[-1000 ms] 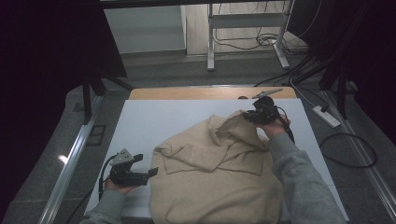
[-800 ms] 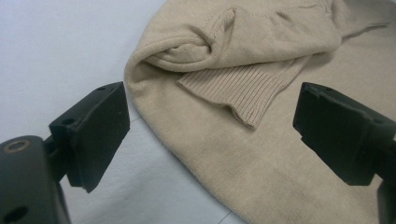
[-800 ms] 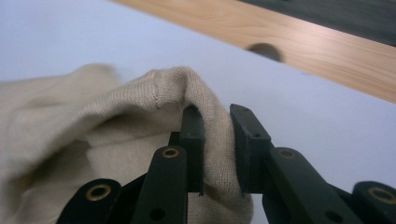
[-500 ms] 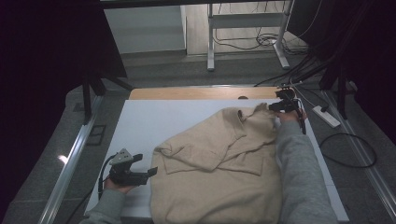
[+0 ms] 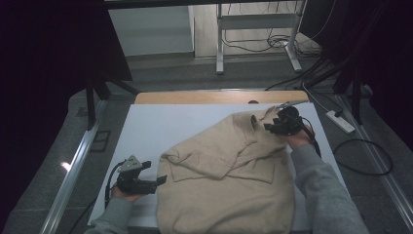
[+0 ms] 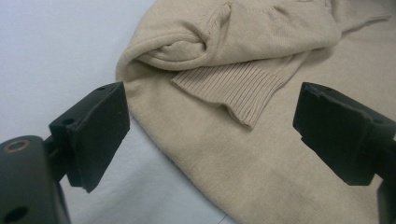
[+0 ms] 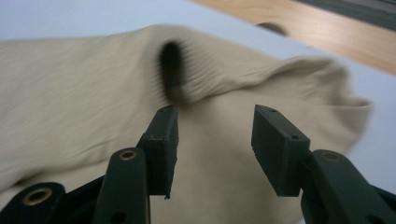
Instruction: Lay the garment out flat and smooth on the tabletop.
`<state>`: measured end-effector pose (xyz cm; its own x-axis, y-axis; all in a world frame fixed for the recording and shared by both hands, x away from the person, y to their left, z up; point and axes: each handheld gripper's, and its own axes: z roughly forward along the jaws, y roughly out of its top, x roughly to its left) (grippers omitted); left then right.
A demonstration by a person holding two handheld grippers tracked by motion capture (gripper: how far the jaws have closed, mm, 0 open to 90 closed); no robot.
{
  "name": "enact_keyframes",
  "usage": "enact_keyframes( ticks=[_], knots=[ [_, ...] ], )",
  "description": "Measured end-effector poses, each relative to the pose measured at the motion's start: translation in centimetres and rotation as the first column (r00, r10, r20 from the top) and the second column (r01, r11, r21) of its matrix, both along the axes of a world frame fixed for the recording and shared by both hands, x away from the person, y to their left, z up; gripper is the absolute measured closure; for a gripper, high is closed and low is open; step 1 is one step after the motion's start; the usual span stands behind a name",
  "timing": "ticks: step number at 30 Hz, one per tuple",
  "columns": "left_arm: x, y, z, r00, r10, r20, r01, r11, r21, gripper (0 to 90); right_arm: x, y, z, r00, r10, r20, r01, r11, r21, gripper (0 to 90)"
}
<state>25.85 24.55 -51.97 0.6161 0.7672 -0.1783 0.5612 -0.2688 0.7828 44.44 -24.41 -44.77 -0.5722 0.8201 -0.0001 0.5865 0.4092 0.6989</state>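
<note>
**Loose sleeve could drag the sweater askew**

The beige sweater (image 5: 229, 180) lies on the white tabletop (image 5: 160, 126). The right gripper (image 7: 212, 140), its jaws just opened and apparently empty, hovers over the collar; the left gripper (image 6: 210, 135) gapes wide beside the ribbed cuff (image 6: 233, 91). A careless regrasp may bunch fabric.

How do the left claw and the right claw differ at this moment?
The left claw sits at the sweater's near-left edge; the right claw is at its far-right corner. The left's jaws gape wide; the right's, just opened, stand narrower. Both are empty and aimed at the beige knit.

Grey floor (image 5: 160, 73), trailing cables (image 5: 272, 44), white table (image 5: 160, 126)
</note>
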Motion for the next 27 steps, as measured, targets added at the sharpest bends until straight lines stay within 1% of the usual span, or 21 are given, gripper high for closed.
enact_keyframes(
  ticks=[3, 4, 5, 6, 7, 8, 11, 12, 13, 16, 17, 18, 19, 20, 21, 23, 25, 27],
  knots=[
    [0.0, -0.1, 0.0, 1.0000, -0.001, -0.001, 0.001, 1.0000, 0.001, 10.8, -1.2, 0.5, -0.4, 0.9976, 0.055, -0.041, -0.055, 0.998, 0.001, 50.6],
    [0.0, -0.1, 0.0, 1.0000, -0.001, -0.001, 0.001, 1.0000, 0.001, 10.8, -1.9, 0.8, -0.6, 0.9951, 0.086, -0.049, -0.086, 0.996, -0.011, 50.2],
    [0.0, -0.1, 0.0, 1.0000, -0.001, -0.001, 0.001, 1.0000, 0.001, 10.8, -1.9, 0.8, -0.6, 0.9951, 0.086, -0.049, -0.086, 0.996, -0.011, 50.2],
    [0.0, -0.1, 0.0, 1.0000, 0.000, -0.002, 0.000, 1.0000, 0.001, 10.8, -2.5, 1.1, -0.9, 0.9919, 0.114, -0.058, -0.115, 0.993, -0.017, 50.0],
    [0.0, -0.1, 0.0, 1.0000, 0.000, -0.002, 0.000, 1.0000, 0.001, 10.8, -2.7, 1.2, -1.0, 0.9907, 0.122, -0.060, -0.123, 0.992, -0.020, 49.6],
    [0.0, -0.1, 0.0, 1.0000, 0.000, -0.002, 0.000, 1.0000, 0.001, 10.8, -2.7, 1.2, -1.0, 0.9907, 0.122, -0.060, -0.123, 0.992, -0.020, 49.6],
    [0.0, -0.1, -0.1, 1.0000, -0.001, -0.002, 0.001, 1.0000, 0.001, 10.8, -3.5, 1.7, -1.4, 0.9871, 0.140, -0.077, -0.142, 0.990, -0.024, 49.0],
    [0.0, -0.1, -0.1, 1.0000, -0.001, -0.002, 0.001, 1.0000, 0.001, 10.8, -3.8, 1.8, -1.5, 0.9862, 0.146, -0.078, -0.148, 0.989, -0.023, 49.0],
    [0.0, -0.1, -0.1, 1.0000, -0.001, -0.003, 0.001, 1.0000, 0.001, 10.8, -4.6, 1.9, -1.7, 0.9849, 0.154, -0.079, -0.156, 0.988, -0.018, 49.0],
    [0.0, -0.1, -0.1, 1.0000, -0.002, -0.004, 0.002, 1.0000, 0.001, 10.8, -5.2, 2.0, -1.8, 0.9830, 0.166, -0.079, -0.167, 0.986, -0.014, 48.9],
    [0.0, -0.1, -0.1, 1.0000, -0.003, -0.004, 0.003, 1.0000, 0.001, 10.8, -6.1, 2.0, -2.1, 0.9807, 0.179, -0.079, -0.180, 0.984, -0.010, 48.7],
    [0.0, -0.2, -0.1, 1.0000, -0.004, -0.003, 0.004, 1.0000, 0.002, 10.8, -6.1, 2.0, -2.1, 0.9807, 0.179, -0.079, -0.180, 0.984, -0.010, 48.7],
    [0.0, -0.2, -0.1, 1.0000, -0.004, -0.003, 0.004, 1.0000, 0.003, 10.8, -6.4, 1.9, -2.2, 0.9801, 0.182, -0.078, -0.183, 0.983, -0.005, 48.7],
    [0.0, -0.2, -0.1, 1.0000, -0.005, -0.003, 0.005, 1.0000, 0.005, 10.8, -7.2, 1.8, -2.4, 0.9790, 0.190, -0.074, -0.190, 0.982, 0.003, 48.5],
    [0.0, -0.3, -0.1, 1.0000, -0.007, -0.004, 0.007, 1.0000, 0.007, 10.8, -7.2, 1.8, -2.4, 0.9790, 0.190, -0.074, -0.190, 0.982, 0.003, 48.5],
    [0.0, -0.4, -0.1, 0.9999, -0.010, -0.005, 0.010, 0.9999, 0.008, 10.8, -7.9, 1.6, -2.6, 0.9778, 0.197, -0.071, -0.197, 0.980, 0.018, 48.5],
    [0.0, -0.5, 0.0, 0.9999, -0.011, -0.005, 0.011, 0.9999, 0.010, 10.8, -9.1, 1.2, -3.1, 0.9766, 0.204, -0.068, -0.202, 0.979, 0.034, 48.5],
    [0.0, -0.7, 0.0, 0.9999, -0.014, -0.004, 0.014, 0.9998, 0.011, 10.8, -9.6, 1.2, -3.4, 0.9751, 0.208, -0.078, -0.206, 0.978, 0.030, 48.1]
  ],
)
